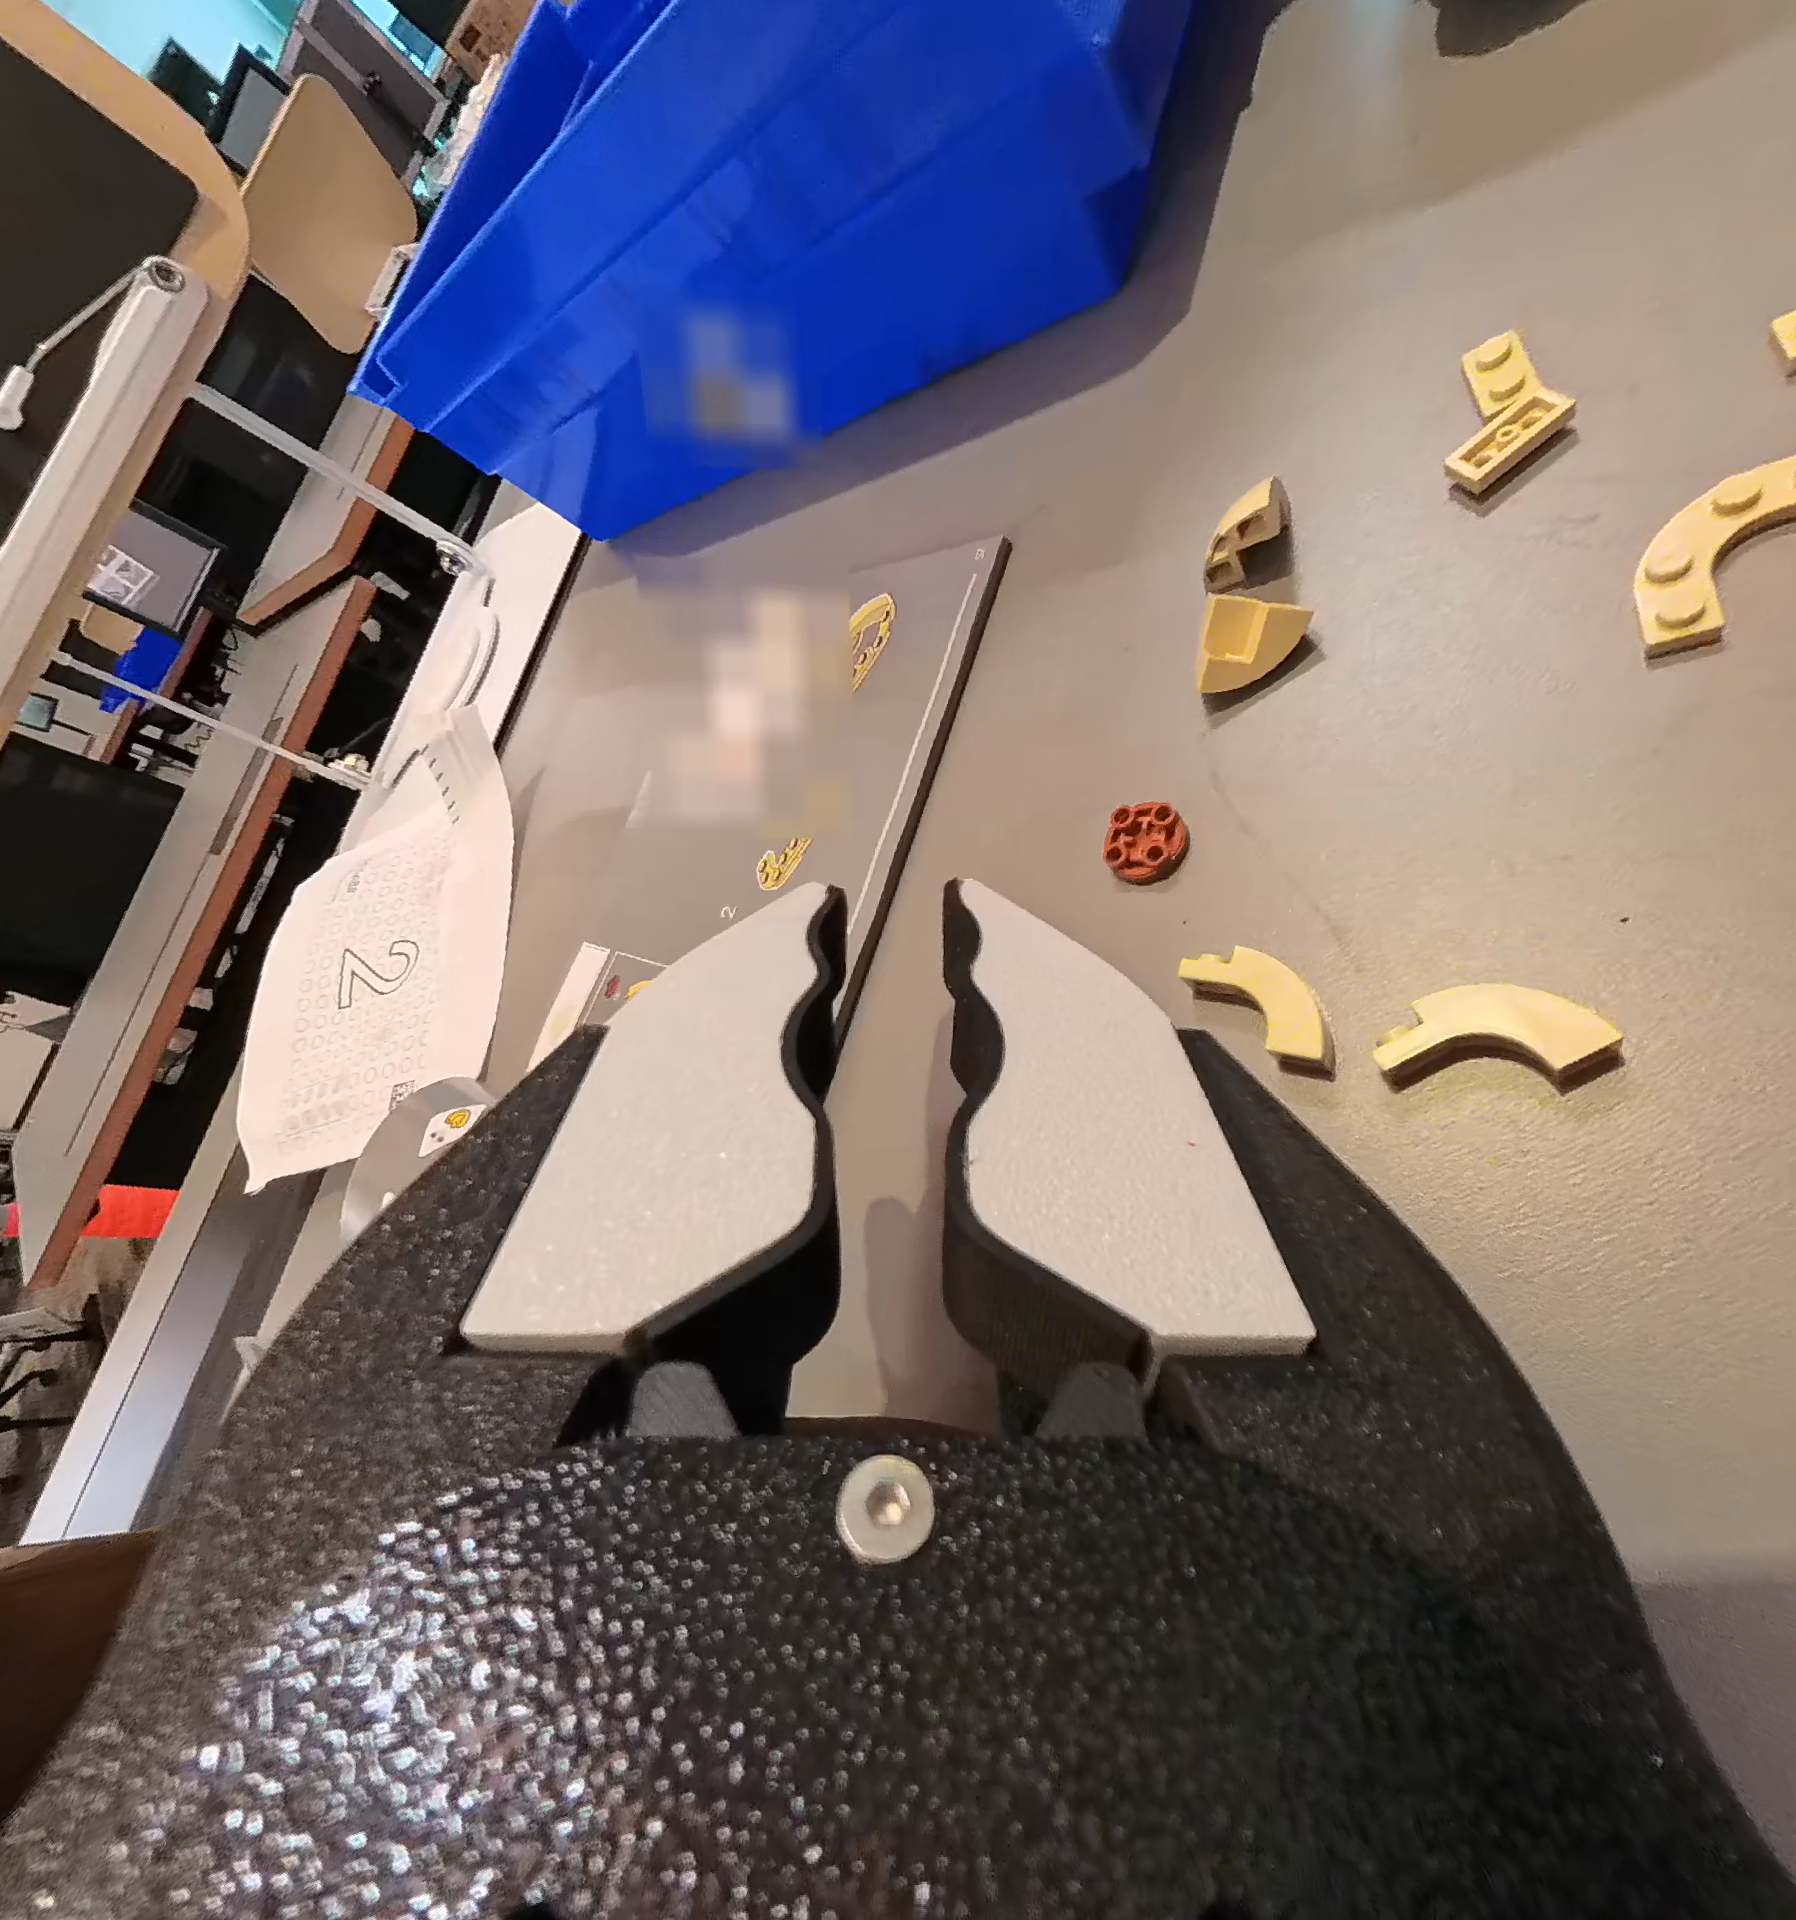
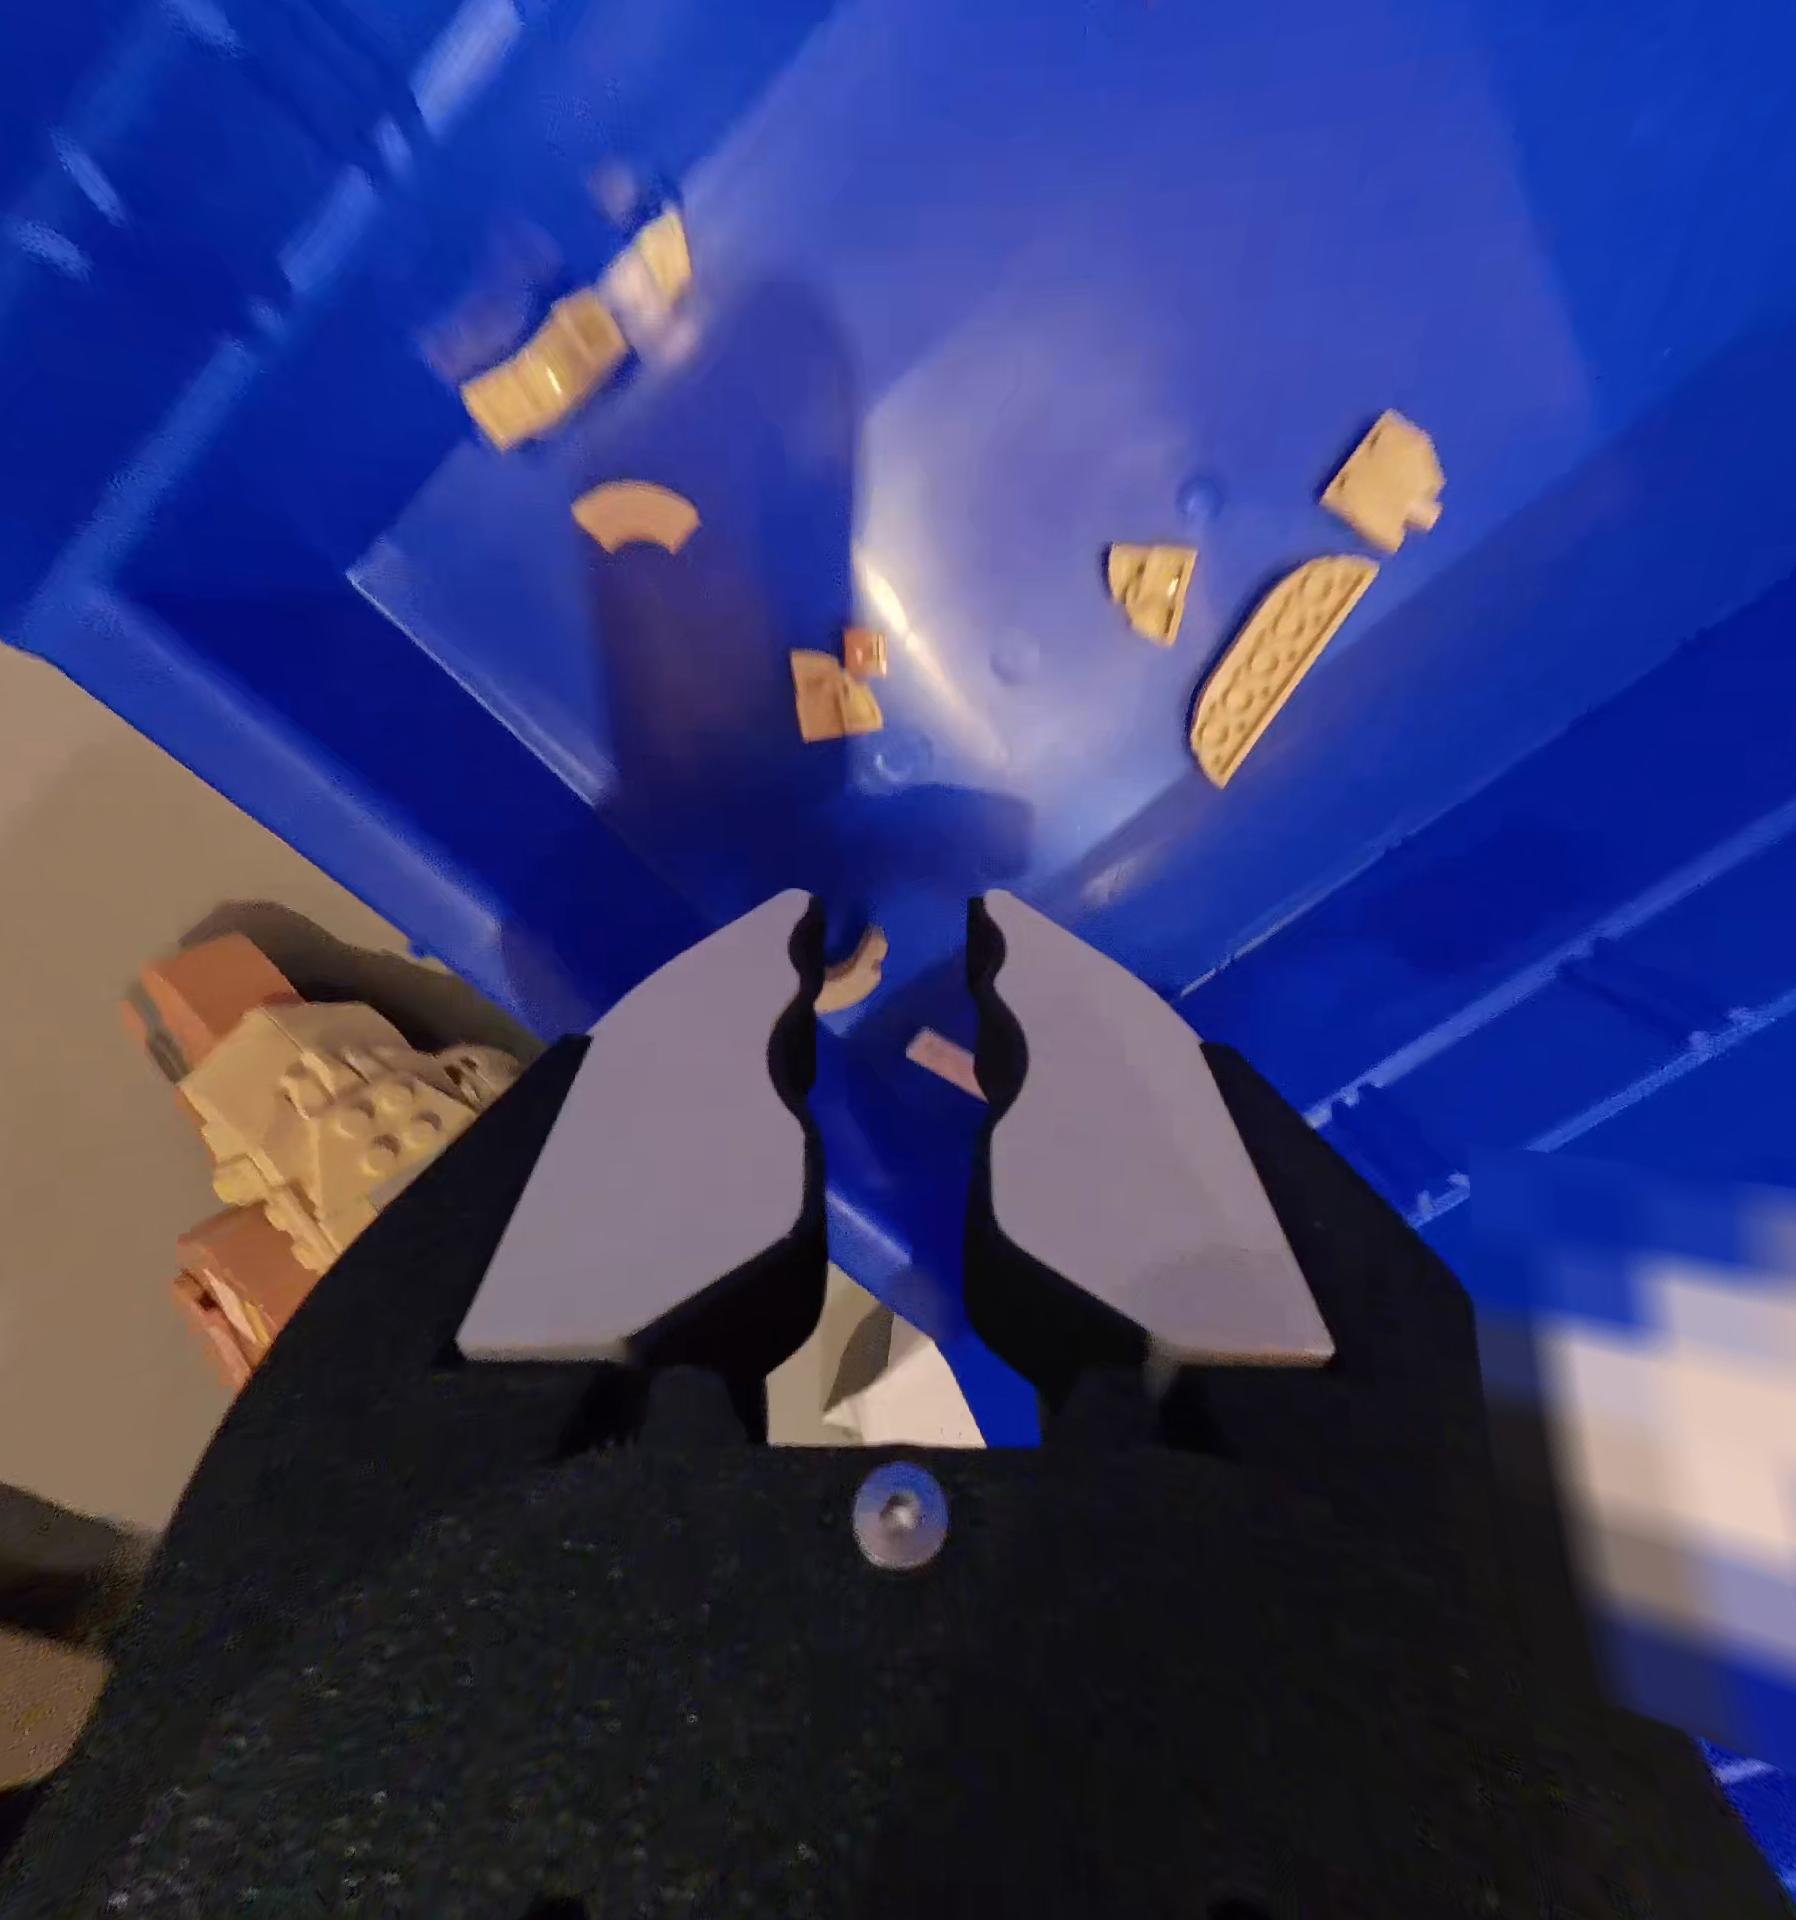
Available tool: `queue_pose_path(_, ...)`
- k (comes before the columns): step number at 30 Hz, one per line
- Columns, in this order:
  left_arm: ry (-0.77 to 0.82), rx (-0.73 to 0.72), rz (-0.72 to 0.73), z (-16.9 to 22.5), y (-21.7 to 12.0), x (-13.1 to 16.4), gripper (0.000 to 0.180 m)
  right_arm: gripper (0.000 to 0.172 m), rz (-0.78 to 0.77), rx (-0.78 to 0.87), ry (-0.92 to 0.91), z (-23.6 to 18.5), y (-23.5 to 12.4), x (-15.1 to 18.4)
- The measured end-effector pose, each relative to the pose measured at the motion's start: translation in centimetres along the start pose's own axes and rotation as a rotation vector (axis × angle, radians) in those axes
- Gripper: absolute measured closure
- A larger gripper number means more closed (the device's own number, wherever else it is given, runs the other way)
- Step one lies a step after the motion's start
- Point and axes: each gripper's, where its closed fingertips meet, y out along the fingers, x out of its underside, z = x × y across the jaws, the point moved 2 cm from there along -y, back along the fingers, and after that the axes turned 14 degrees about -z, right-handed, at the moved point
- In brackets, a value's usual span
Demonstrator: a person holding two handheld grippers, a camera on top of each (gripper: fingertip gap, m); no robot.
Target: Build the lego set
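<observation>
My left gripper (image 1: 894, 904) is open and empty, low over the grey table (image 1: 1496, 1299), above the right edge of the instruction booklet (image 1: 769, 748). A red-brown round piece (image 1: 1145, 842) and two tan curved tiles (image 1: 1268, 1003) (image 1: 1496, 1034) lie just right of it. My right gripper (image 2: 894, 914) is open over the inside of the blue bin (image 2: 1393, 935); the view is blurred. A small tan curved piece (image 2: 852, 971) shows beside the left finger, not pressed between the pads. Several tan pieces lie on the bin floor, among them a long rounded plate (image 2: 1278, 665) and a curved tile (image 2: 634, 514).
A tan and brown partial build (image 2: 322, 1132) stands on the table left of the bin. More tan pieces lie at the right of the left wrist view, such as a large curved plate (image 1: 1735, 551). The blue bin (image 1: 769, 239) stands behind the booklet. A white paper bag (image 1: 385, 987) lies at the table's left edge. My hands' fingertips stand some 30 cm from each other. From my right tips it is roughly 8 cm to the curved tile (image 2: 634, 514); from my left, 20 cm. The left gripper is farther from the long rounded plate (image 2: 1278, 665), some 35 cm, than the right, some 8 cm.
</observation>
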Motion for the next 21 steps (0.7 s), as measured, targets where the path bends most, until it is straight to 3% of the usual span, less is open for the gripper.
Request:
queue_pose_path(8, 0.012, 0.003, -0.004, 0.3, 0.1, 0.0, 0.163, 0.143, -0.275, -0.104, -0.070, -0.1, 2.5, 2.3)
queue_pose_path(13, 0.006, -0.003, -0.004, -0.1, 0.0, 0.1, 0.163, 0.146, -0.290, -0.109, -0.084, -0.2, 2.9, 1.5)
queue_pose_path(16, 0.000, 0.005, -0.006, 0.0, 0.2, 0.2, 0.163, 0.168, -0.296, -0.123, -0.077, -0.1, 3.5, 1.5)
queue_pose_path(21, 0.005, 0.017, -0.010, 0.3, 0.4, 0.2, 0.163, 0.169, -0.332, -0.104, -0.098, -0.4, 3.8, 1.8)
